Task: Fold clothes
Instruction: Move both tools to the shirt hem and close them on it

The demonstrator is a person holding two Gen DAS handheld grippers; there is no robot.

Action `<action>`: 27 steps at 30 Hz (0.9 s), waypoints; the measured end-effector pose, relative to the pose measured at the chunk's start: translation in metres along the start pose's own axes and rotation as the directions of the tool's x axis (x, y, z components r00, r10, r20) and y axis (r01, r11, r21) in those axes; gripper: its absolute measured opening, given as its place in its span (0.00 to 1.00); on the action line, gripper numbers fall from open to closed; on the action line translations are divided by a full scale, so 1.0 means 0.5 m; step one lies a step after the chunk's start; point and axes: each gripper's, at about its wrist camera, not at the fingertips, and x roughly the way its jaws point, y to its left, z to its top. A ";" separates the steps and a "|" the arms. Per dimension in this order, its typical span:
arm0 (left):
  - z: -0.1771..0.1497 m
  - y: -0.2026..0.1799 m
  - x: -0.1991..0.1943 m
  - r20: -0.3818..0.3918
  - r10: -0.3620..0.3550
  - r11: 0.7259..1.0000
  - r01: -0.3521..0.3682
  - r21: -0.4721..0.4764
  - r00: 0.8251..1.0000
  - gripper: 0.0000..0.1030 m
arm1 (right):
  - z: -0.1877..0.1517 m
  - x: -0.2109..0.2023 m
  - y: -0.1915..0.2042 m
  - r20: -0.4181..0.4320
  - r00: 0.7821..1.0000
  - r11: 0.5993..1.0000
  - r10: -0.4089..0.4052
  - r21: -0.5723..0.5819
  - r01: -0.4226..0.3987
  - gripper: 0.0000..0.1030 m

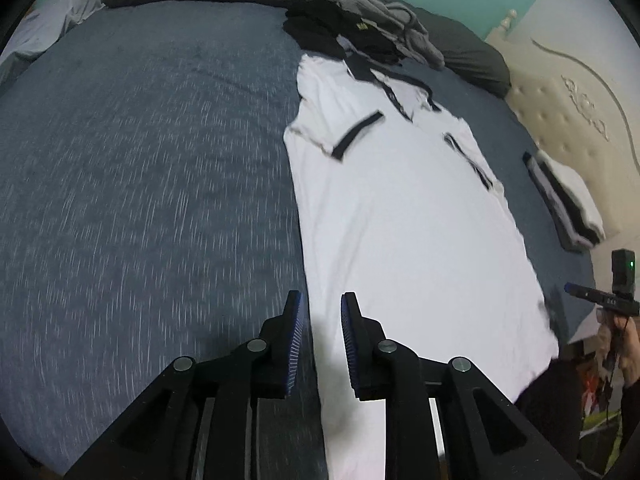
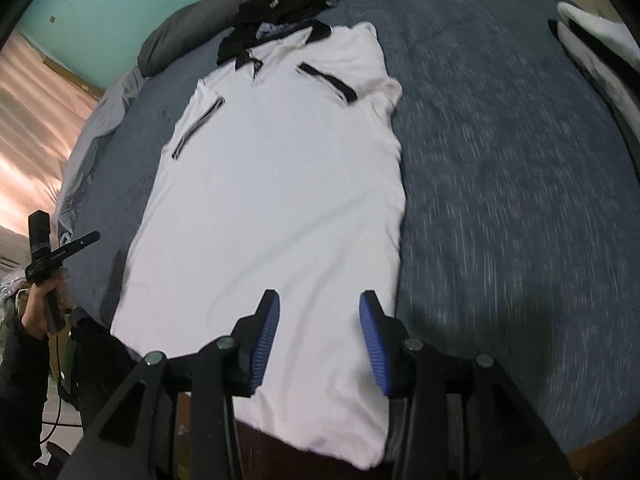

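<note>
Both sets of jaws stand parted with nothing between them: the left gripper [image 1: 322,340] hovers at one lower edge of a white polo shirt [image 1: 400,216], the right gripper [image 2: 318,340], spread wider, above the opposite lower corner. Shirt lies flat and lengthwise on the blue bed [image 1: 140,180], sleeves folded inward, black collar toward a heap of dark clothes [image 1: 340,28]. Folded garments [image 1: 568,200] sit near the headboard.

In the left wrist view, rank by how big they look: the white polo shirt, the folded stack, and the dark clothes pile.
1. white polo shirt
2. dark clothes pile, farther away, so unsure
3. folded stack
</note>
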 end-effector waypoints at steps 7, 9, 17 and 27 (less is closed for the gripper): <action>-0.075 0.002 -0.023 -0.049 -0.022 1.000 0.021 -0.021 0.999 0.23 | -0.068 -0.008 -0.012 -0.035 0.999 0.999 -0.036 0.010 0.037 0.41; -0.091 0.000 -0.025 -0.064 -0.020 1.000 0.019 -0.017 0.998 0.24 | -0.085 -0.012 -0.019 -0.047 0.998 0.999 -0.046 0.019 0.047 0.41; -0.149 -0.012 -0.022 -0.133 -0.020 1.000 0.020 -0.003 0.991 0.31 | -0.135 -0.007 -0.040 -0.099 0.993 0.996 -0.069 0.046 0.074 0.41; -0.203 -0.019 0.019 -0.245 -0.038 0.999 0.034 -0.021 0.969 0.32 | -0.160 0.010 -0.043 -0.136 0.988 0.996 -0.067 0.057 0.075 0.41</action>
